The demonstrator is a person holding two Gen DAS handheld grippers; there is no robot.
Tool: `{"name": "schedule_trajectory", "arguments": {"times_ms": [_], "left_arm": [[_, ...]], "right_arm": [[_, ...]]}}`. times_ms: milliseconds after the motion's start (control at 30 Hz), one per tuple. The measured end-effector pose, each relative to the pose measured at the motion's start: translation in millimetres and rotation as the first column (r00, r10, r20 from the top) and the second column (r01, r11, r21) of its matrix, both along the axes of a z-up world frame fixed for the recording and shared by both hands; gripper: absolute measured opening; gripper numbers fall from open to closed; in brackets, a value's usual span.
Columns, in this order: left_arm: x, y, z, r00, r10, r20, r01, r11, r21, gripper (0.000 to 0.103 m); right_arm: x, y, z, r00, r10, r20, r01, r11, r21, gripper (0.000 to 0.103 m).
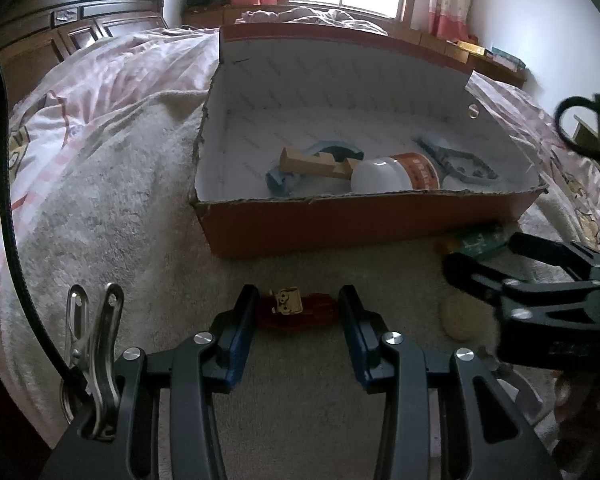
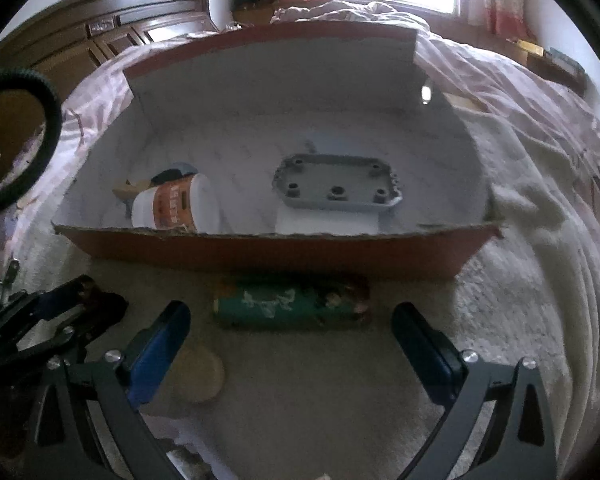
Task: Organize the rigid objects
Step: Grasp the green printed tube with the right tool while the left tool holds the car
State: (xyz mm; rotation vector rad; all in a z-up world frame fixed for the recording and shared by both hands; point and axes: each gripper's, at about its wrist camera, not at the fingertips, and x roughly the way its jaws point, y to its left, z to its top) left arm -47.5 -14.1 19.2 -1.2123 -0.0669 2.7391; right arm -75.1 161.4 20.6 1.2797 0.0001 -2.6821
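An orange cardboard box (image 1: 364,220) with a white inside stands on the bed. In it lie a white jar with an orange label (image 1: 396,174), a wooden block (image 1: 308,162) and a grey plate with holes (image 2: 336,188). My left gripper (image 1: 298,312) is shut on a small dark red toy (image 1: 320,314) with a beige figure, low over the towel in front of the box. My right gripper (image 2: 292,312) stands wide open, its blue pads on either side of a green can (image 2: 292,300) that lies on its side against the box front. The pads do not touch it.
A round beige disc (image 2: 200,376) lies on the beige towel (image 1: 140,200) by the right gripper's left finger. A steel clip (image 1: 96,344) sits at the left. Pink quilt surrounds the towel. A dark wooden headboard (image 1: 80,20) and a window are behind.
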Motion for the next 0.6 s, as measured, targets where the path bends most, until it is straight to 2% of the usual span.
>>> {"name": "schedule_trajectory", "arguments": {"times_ms": [167, 300, 467, 600], "left_arm": [[0.2, -0.1, -0.2, 1.0, -0.002, -0.005, 0.002, 1.0, 0.007, 0.042], [0.8, -1.0, -0.3, 1.0, -0.002, -0.007, 0.002, 1.0, 0.009, 0.042], [0.7, -0.1, -0.4, 1.0, -0.001, -0.008, 0.001, 1.0, -0.001, 0.042], [1.0, 1.6, -0.3, 1.0, 0.001, -0.007, -0.001, 1.0, -0.011, 0.042]], "right_arm": [[-7.1, -10.3, -5.6, 1.0, 0.003, 0.016, -0.004, 0.996, 0.084, 0.103], [-7.1, -8.5, -5.7, 1.0, -0.01, 0.016, 0.009, 0.997, 0.073, 0.102], [-1.6, -2.0, -2.7, 0.999, -0.048, -0.019, 0.049, 0.996, 0.071, 0.084], [1.2, 5.2, -1.5, 0.998, -0.052, -0.023, 0.052, 0.998, 0.031, 0.084]]}}
